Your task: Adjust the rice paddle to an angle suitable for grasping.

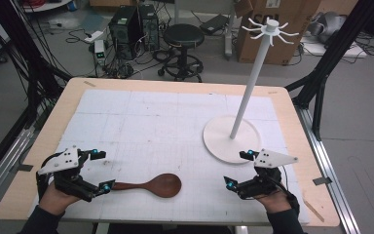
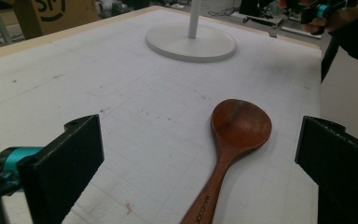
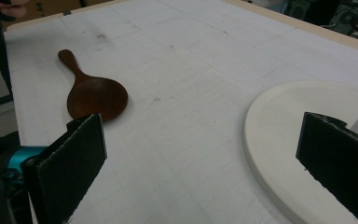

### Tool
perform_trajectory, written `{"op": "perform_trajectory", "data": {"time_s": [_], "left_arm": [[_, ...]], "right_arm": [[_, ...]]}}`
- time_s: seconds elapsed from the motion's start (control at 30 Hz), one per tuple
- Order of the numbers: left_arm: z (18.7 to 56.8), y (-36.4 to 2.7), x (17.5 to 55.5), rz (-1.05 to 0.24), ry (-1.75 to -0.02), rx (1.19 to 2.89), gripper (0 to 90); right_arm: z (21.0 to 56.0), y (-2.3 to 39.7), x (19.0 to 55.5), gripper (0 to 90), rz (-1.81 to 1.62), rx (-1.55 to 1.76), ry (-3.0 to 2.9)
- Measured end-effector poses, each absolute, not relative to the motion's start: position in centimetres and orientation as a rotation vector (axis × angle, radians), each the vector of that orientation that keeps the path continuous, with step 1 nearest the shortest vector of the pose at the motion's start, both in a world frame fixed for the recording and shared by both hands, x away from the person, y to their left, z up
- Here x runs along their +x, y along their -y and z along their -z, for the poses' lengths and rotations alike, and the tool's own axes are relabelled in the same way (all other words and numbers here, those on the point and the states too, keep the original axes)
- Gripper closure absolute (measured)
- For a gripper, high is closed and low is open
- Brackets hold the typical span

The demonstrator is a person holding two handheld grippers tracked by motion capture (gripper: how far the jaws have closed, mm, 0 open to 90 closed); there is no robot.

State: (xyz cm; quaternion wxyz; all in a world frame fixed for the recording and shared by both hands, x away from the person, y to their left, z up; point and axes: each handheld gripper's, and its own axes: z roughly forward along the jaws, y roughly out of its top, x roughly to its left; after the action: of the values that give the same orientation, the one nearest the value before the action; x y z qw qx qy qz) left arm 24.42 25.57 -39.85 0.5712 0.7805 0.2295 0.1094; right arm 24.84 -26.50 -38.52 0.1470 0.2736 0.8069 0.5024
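Wooden spoon (image 1: pixel 158 185) flat on mat (image 1: pixel 141 122); stand (image 1: pixel 243 97) hooks bare.

the wooden spoon (image 2: pixel 235 140) carries dark letters burned along its handle, cut off by the lower edge of the left gripper view and too small to read surely. a cardboard box (image 2: pixel 51 14) behind the table shows large dark letters, partly cropped and unreadable.
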Motion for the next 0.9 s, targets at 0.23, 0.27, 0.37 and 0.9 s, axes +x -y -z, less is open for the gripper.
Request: {"op": "perform_trajectory", "data": {"time_s": [0.23, 0.27, 0.37, 0.9], "left_arm": [[39.8, -25.8, 24.3, -0.257, -0.540, 1.831, 1.7], [39.7, -25.7, 24.3, -0.254, -0.535, 1.823, 1.7], [39.5, -25.4, 24.3, -0.255, -0.511, 1.834, 1.7], [38.8, -24.2, 25.3, -0.240, -0.412, 2.064, 1.7]], "right_arm": [[38.9, 26.4, 25.0, 0.3, -1.434, 0.776, -2.346], [38.9, 26.4, 25.0, 0.3, -1.434, 0.776, -2.346], [38.7, 26.5, 24.7, 0.3, -1.430, 0.768, -2.340], [38.2, 27.4, 24.2, 0.3, -1.433, 0.767, -2.330]]}}
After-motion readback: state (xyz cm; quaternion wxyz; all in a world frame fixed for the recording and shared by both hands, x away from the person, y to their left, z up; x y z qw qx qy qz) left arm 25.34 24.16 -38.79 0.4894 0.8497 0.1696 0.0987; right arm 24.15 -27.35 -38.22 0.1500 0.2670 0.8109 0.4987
